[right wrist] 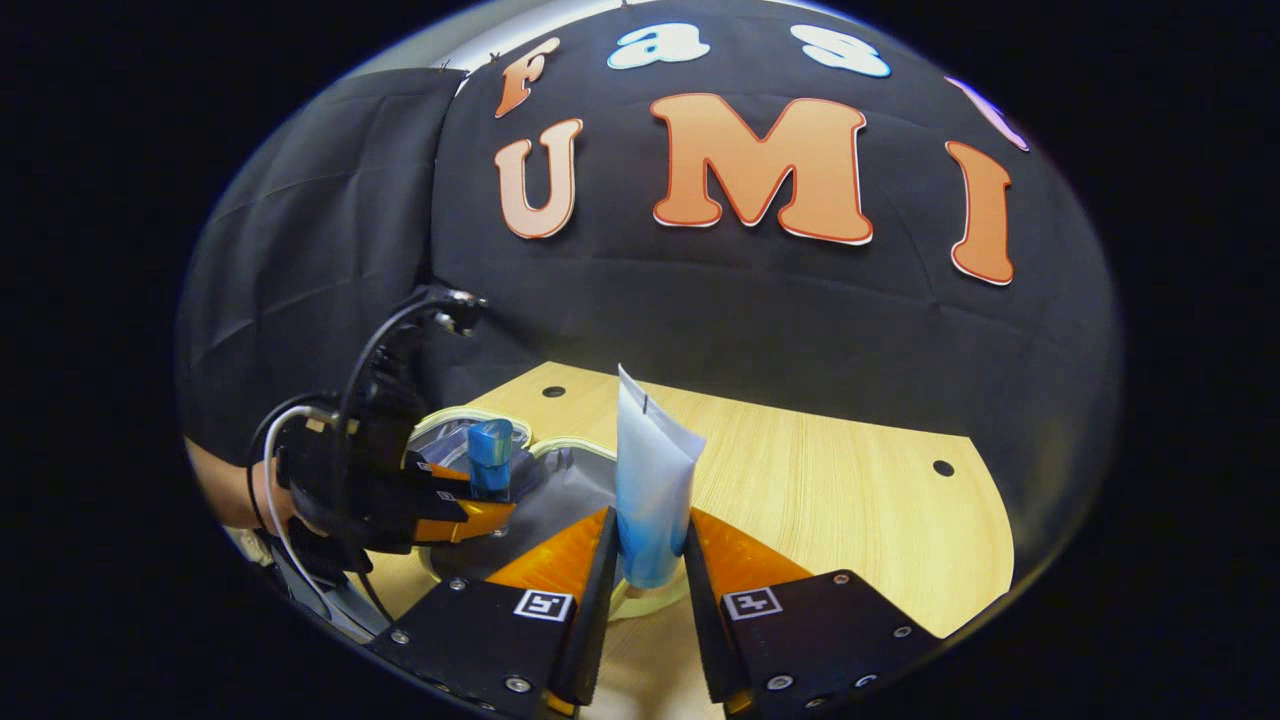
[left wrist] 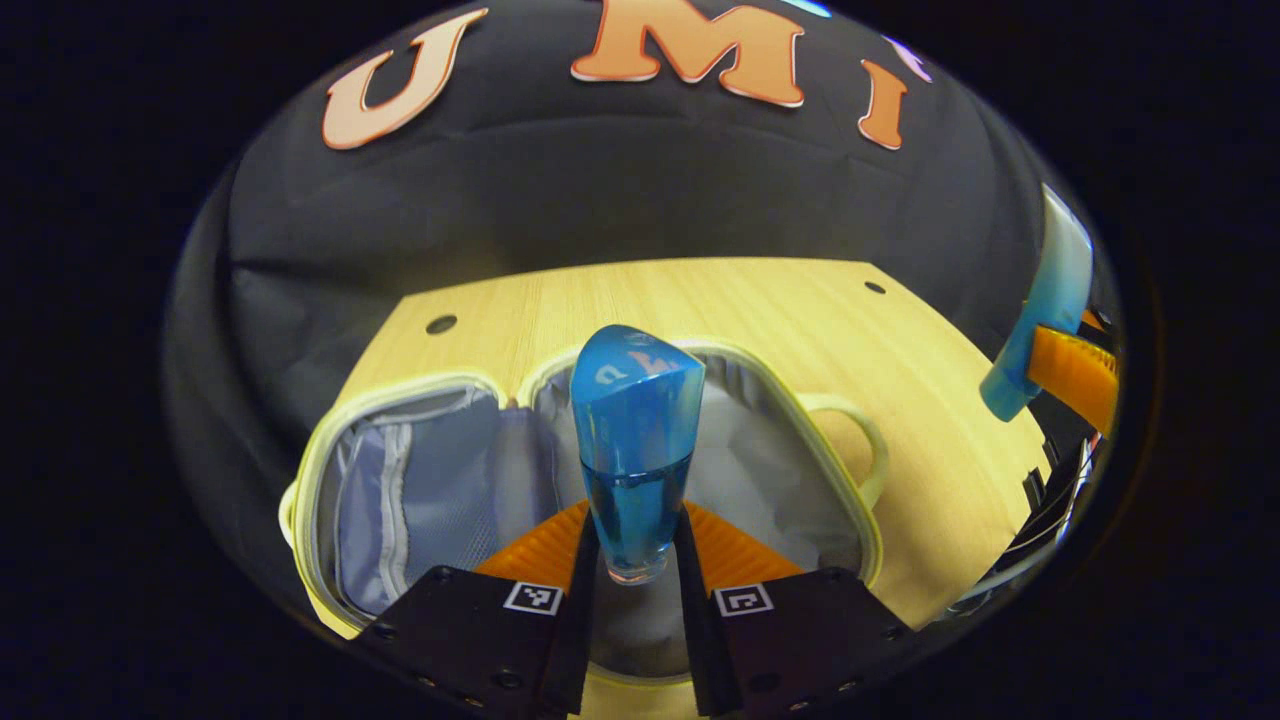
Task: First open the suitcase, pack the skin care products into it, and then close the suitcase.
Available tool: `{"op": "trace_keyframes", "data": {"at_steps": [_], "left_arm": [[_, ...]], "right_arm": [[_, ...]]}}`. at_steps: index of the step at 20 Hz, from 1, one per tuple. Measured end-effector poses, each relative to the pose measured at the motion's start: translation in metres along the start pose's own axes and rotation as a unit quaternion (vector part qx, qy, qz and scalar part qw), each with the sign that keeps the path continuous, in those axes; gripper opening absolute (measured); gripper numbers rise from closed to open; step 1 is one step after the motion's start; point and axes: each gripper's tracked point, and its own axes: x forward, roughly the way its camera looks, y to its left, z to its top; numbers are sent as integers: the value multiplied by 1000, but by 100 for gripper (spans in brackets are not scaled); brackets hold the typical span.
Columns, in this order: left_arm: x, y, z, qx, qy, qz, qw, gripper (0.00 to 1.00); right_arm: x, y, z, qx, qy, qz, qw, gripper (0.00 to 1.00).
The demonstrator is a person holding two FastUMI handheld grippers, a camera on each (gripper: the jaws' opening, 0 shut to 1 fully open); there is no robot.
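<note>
Even, fairly bright light falls from above, with soft glare on the counter [left wrist: 700,300]. Both views are sharp centrally, bending strongly towards the edges.

Left claw [left wrist: 634,560], right claw [right wrist: 650,570]: both clamped.

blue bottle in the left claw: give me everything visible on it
The blue bottle is translucent, plastic or glass by its look, with a wide blue cap on top and a narrower body showing blue liquid and a clear base. It stands upright, clamped at its lower body between both fingers of the left claw, held above the open suitcase. In the right gripper view it appears small, over the case.
</note>
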Motion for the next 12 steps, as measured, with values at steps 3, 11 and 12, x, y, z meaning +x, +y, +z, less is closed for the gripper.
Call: {"op": "trace_keyframes", "data": {"at_steps": [3,11,12], "left_arm": [[14,-2,-17,-8,40,-23,999,41],[39,-5,-37,0,102,-38,994,41],[40,-8,-38,0,113,-34,993,41]], "right_arm": [[9,9,-5,5,10,-4,1000,41],[13,18,-16,8,24,-23,999,41],[14,20,-17,7,26,-22,999,41]]}}
